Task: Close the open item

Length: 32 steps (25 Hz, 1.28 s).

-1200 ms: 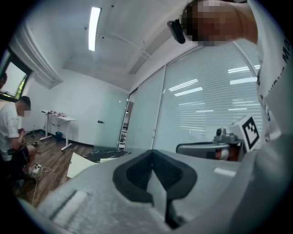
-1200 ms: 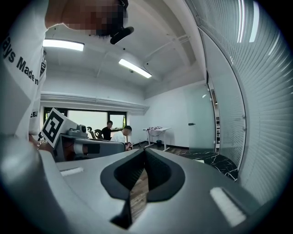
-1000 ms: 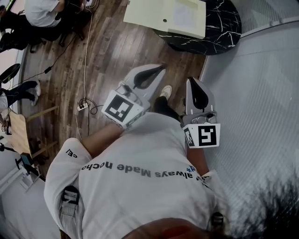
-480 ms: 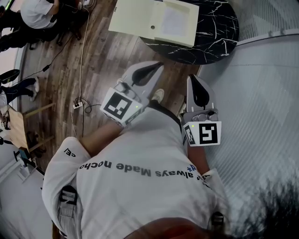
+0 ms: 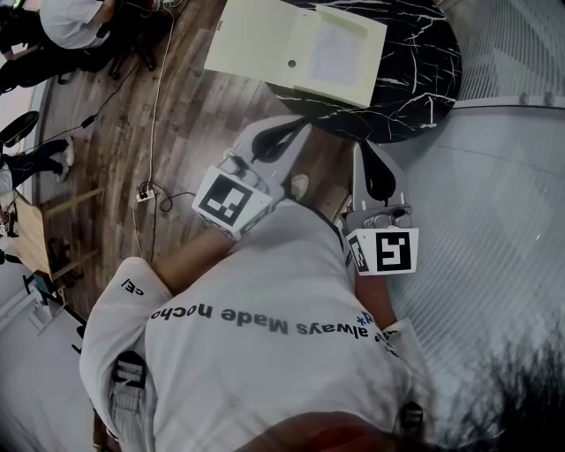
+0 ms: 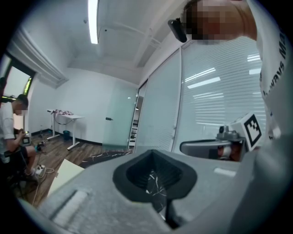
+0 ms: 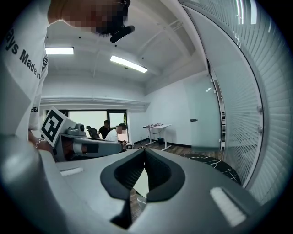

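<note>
I have both grippers out in front of me at about the same height, pointing nearly level. The left gripper [image 5: 298,128] has its jaws fully together, with nothing between them; in its own view [image 6: 153,151] the tips meet above the dark hollow and only the marbled table top shows through the gap below. The right gripper [image 5: 365,148] reads the same: in its own view [image 7: 144,150] the jaws touch at the tips and hold nothing.

The folder [image 5: 296,48], cream-coloured, lies spread open and flat on the round black marbled table [image 5: 415,79], ahead of both pairs of jaws and clear of them. It sits more in line with the left jaws than the right; from the left gripper view one pale corner [image 6: 64,176] shows low and to the left of the jaws. A small dark stud sits on the near flap.

Behind and left of the left jaws are the wooden floor [image 5: 115,132], a power strip [image 5: 141,194] on its cable, and a seated person [image 5: 71,18] well off.
</note>
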### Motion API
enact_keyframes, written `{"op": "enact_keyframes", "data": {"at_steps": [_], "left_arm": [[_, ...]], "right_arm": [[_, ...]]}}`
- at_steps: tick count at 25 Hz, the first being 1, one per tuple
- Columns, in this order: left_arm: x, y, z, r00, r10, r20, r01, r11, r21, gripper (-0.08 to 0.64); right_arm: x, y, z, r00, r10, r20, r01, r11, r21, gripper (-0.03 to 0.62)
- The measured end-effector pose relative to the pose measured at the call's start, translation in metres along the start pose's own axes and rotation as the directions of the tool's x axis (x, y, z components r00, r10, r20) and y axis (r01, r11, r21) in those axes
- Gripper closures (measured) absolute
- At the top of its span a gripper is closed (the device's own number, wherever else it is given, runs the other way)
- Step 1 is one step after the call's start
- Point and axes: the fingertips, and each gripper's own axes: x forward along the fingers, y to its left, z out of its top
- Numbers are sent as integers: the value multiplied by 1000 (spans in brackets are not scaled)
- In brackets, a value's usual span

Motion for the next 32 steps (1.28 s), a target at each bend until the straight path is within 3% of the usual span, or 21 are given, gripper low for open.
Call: {"op": "enact_keyframes", "data": {"at_steps": [12, 18, 30, 32], "left_arm": [[67, 129, 30, 1000, -10, 5, 10, 999, -39, 557], [94, 183, 34, 1000, -32, -1, 31, 997, -67, 557], [115, 217, 30, 999, -51, -9, 50, 994, -94, 555], [113, 223, 17, 998, -51, -33, 47, 992, -113, 515]], "right_arm": [[149, -40, 31, 999, 2, -52, -5, 999, -54, 592], [204, -58, 39, 998, -37, -49, 33, 997, -71, 592], [228, -81, 45, 998, -64, -24, 63, 996, -58, 592], [227, -80, 46, 998, -62, -21, 61, 997, -55, 592]]}}
